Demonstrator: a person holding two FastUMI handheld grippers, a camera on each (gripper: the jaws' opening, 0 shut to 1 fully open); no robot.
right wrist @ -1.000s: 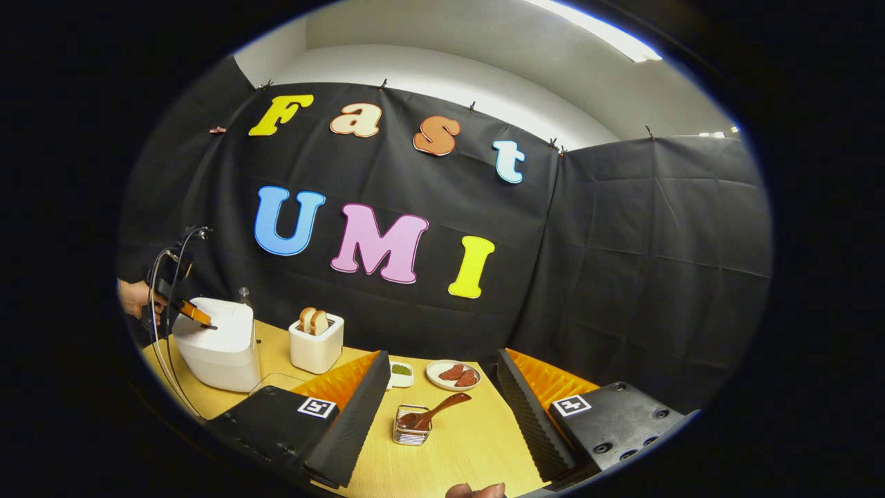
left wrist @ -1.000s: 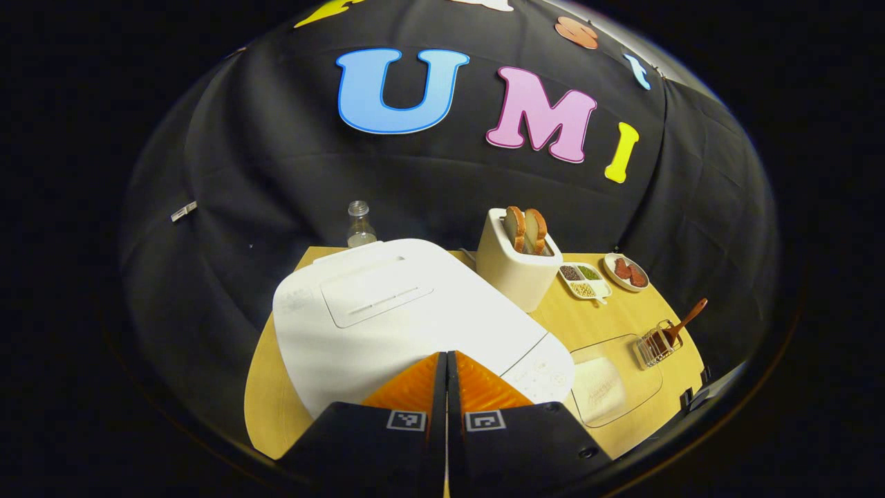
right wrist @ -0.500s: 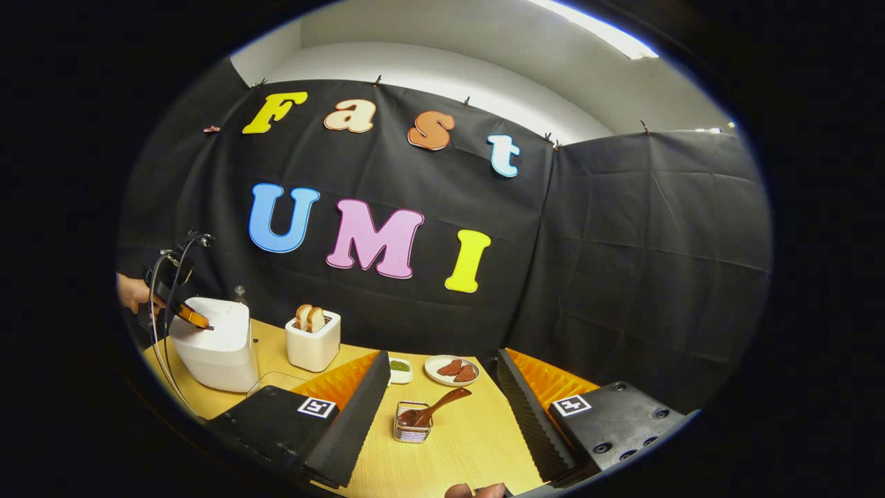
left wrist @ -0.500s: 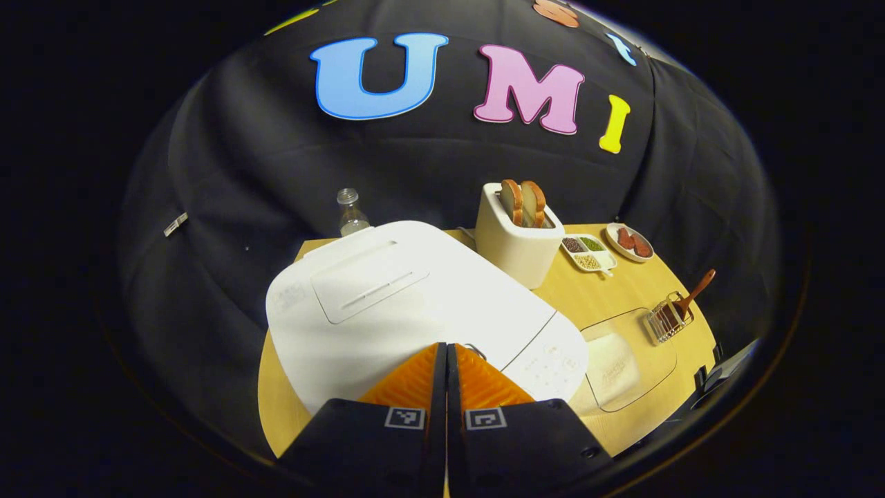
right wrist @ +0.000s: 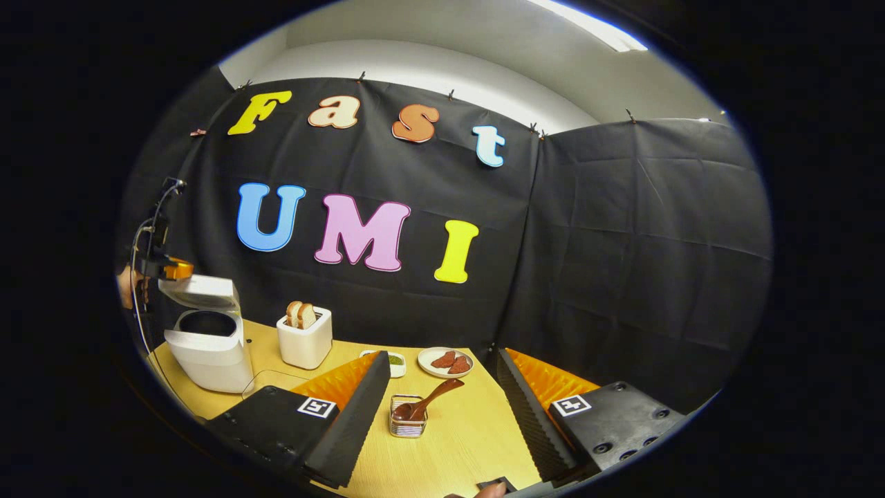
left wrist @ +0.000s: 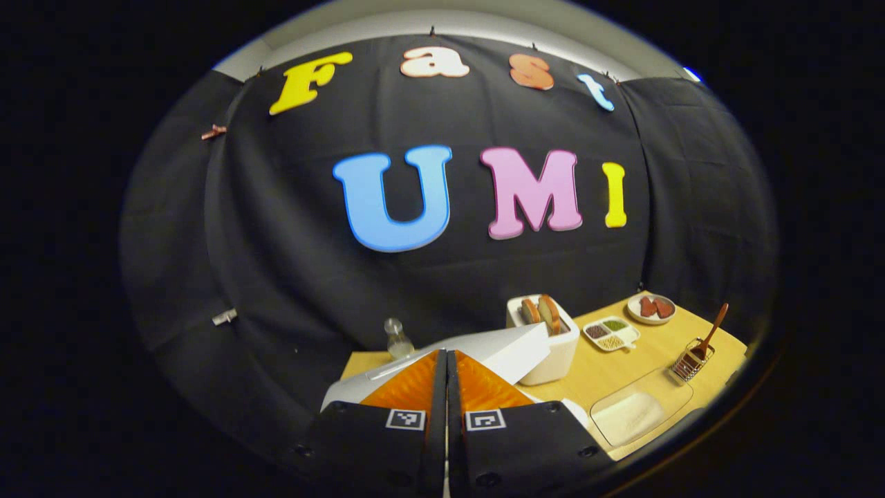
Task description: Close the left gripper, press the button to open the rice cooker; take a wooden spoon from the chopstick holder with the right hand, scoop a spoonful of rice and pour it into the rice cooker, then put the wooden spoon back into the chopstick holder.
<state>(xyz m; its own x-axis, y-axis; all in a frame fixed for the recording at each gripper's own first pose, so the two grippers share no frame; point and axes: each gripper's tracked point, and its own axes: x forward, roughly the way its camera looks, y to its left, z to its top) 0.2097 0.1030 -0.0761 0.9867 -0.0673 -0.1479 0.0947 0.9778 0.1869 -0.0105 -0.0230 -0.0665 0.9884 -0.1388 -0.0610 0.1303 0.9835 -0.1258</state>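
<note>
Wooden spoon (right wrist: pixel 430 400) sits dead ahead between our spread right gripper (right wrist: pixel 442 415) fingers, handle slanting up-right (left gripper (left wrist: pixel 446 394) clenched, 2 fingers together).

Staged recording booth dressed as a kitchen counter, not a lived-in home: black cloth (right wrist: pixel 622 242) clipped up as walls, with a plain pale room wall and a ceiling light strip (right wrist: pixel 588 24) above it. Light wooden tabletop (right wrist: pixel 456 436) carries a white rice cooker with raised lid (right wrist: pixel 207 339), a cream toaster holding two bread slices (right wrist: pixel 304 335), a wire holder with a wooden spoon (right wrist: pixel 408 420), and small dishes of food (right wrist: pixel 446 361).
</note>
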